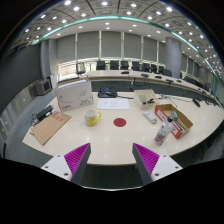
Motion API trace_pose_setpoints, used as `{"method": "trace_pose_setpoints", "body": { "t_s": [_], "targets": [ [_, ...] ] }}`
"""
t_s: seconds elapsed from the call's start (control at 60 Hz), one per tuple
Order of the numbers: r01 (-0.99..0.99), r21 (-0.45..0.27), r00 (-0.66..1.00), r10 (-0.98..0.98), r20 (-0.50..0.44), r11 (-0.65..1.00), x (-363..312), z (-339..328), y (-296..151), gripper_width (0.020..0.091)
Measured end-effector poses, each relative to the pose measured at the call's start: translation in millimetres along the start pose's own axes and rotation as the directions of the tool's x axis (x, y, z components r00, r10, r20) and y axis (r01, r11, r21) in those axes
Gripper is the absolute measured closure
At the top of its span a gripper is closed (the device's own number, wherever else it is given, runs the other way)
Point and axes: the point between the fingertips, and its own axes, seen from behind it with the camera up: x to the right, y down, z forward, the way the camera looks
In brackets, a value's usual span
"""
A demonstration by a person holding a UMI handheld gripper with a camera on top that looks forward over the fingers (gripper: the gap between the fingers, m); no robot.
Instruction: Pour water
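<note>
Well apart, gripper point(112, 160) fingers, holding nothing, over table point(120, 140); beyond: yellow cup point(92, 117), red disc point(120, 122), perhaps a bottle point(162, 131).

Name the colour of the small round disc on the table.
Red; the disc lies beyond the open claw, gripper view.

Smooth matt pale table point(120, 140), cardboard box point(176, 118), glossy yellow plastic cup point(92, 117), tool point(110, 160) pads point(76, 157) ribbed magenta
</note>
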Motion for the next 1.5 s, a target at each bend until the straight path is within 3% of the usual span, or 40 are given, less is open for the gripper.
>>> {"method": "trace_pose_setpoints", "body": {
  "t_s": [0.333, 0.683, 0.75, 0.833, 0.933, 1.083, 1.267, 1.5],
  "targets": [
    [-0.089, 0.115, 0.981, 0.106, -0.161, 0.989, 206.4, 69.8, 25.7, 0.0241],
    [-0.120, 0.165, 0.983, 0.140, -0.115, 0.979, 302.1, 217.1, 22.4, 0.0249],
    [-0.105, 0.172, 0.989, 0.121, -0.089, 0.980, 303.3, 240.8, 22.2, 0.0310],
    [-0.083, 0.201, 0.995, 0.094, -0.043, 0.976, 297.1, 258.4, 16.6, 0.0522],
    [-0.054, 0.240, 0.996, 0.069, -0.055, 0.969, 297.6, 265.5, 9.1, 0.0559],
    [-0.065, 0.239, 0.994, 0.084, -0.072, 0.969, 300.5, 269.5, 5.0, 0.0668],
    [0.029, 0.220, 0.994, -0.006, -0.105, 0.975, 292.3, 269.6, -10.5, 0.0702],
    [0.294, 0.235, 0.937, -0.230, -0.263, 0.927, 258.4, 258.9, -95.2, 0.0704]
  ]
}}
